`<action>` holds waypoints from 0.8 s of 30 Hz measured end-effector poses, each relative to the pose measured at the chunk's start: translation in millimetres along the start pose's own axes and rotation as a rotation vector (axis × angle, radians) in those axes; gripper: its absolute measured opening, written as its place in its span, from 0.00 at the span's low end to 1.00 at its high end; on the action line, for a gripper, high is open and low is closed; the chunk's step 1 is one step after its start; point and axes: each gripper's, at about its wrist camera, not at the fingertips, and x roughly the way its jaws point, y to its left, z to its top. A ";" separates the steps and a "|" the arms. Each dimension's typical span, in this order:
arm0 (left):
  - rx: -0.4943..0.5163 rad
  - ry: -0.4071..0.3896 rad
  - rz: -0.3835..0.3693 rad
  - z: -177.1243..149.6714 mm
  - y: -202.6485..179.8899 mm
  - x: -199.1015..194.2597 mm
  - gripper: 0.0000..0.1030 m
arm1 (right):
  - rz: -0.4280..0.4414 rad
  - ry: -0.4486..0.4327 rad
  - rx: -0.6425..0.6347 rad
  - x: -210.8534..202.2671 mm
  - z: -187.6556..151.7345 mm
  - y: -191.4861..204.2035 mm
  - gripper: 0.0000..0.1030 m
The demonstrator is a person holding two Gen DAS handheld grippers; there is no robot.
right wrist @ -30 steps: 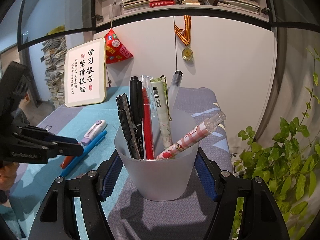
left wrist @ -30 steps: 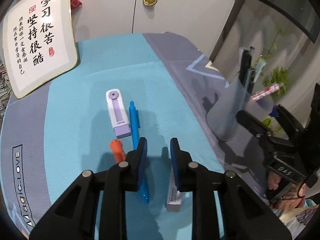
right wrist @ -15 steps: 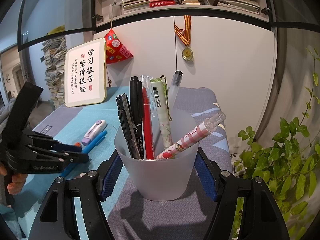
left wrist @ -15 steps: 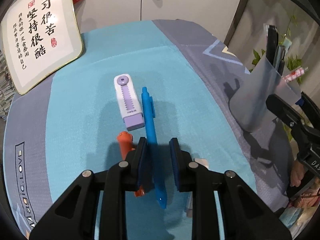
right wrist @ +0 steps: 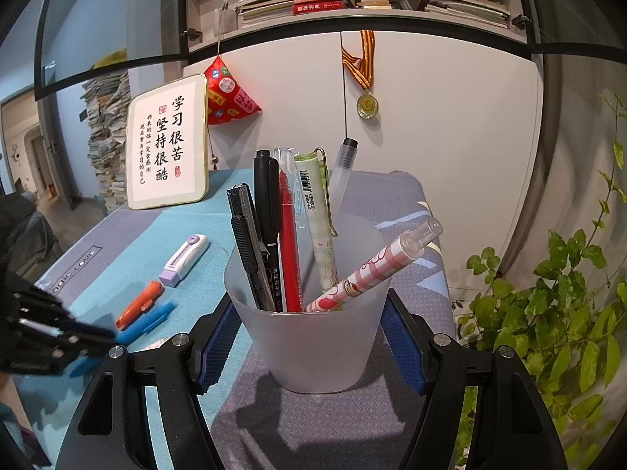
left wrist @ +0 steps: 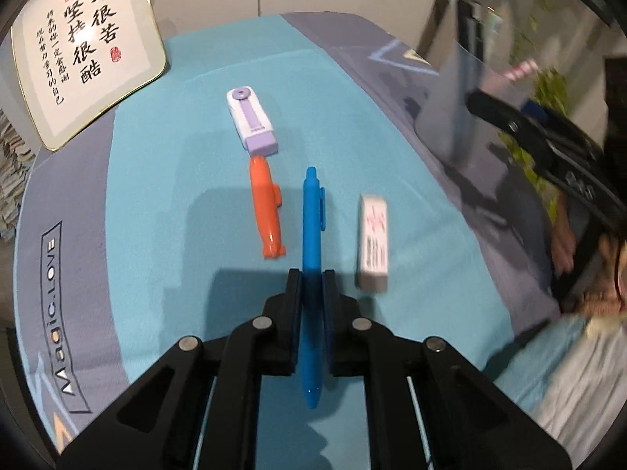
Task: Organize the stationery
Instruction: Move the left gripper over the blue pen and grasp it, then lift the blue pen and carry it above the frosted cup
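My left gripper (left wrist: 312, 274) is shut on a blue pen (left wrist: 312, 227) and holds it above the teal mat (left wrist: 164, 203); the pen points away from me. On the mat lie an orange pen (left wrist: 267, 208), a white and purple eraser case (left wrist: 252, 122) and a white eraser (left wrist: 374, 243). My right gripper (right wrist: 309, 337) grips a frosted pen cup (right wrist: 313, 337) that holds several pens. In the right wrist view the left gripper (right wrist: 51, 337) shows blurred at the left with the blue pen (right wrist: 147, 323).
A framed calligraphy sign (left wrist: 84, 45) leans at the back left of the table. A white cabinet with a hanging medal (right wrist: 367, 105) stands behind. A green plant (right wrist: 556, 313) is to the right of the cup. The grey cloth (right wrist: 313, 423) lies under the cup.
My left gripper has closed on the blue pen and lifted it back off the mat. The orange pen and white eraser now show fully. The right gripper and cup have not moved.
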 end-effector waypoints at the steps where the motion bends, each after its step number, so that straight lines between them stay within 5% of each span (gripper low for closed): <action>1: 0.011 -0.009 0.005 1.3 -1.5 -0.8 0.08 | 0.000 0.000 0.000 0.0 0.0 0.0 0.69; 9: 0.051 -0.074 0.025 29.6 -12.0 -0.2 0.17 | 0.000 0.000 0.000 -0.3 -0.1 -0.1 0.69; 24: 0.056 -0.017 0.044 57.1 -8.4 32.2 0.19 | 0.000 0.000 0.000 -0.4 0.0 0.0 0.69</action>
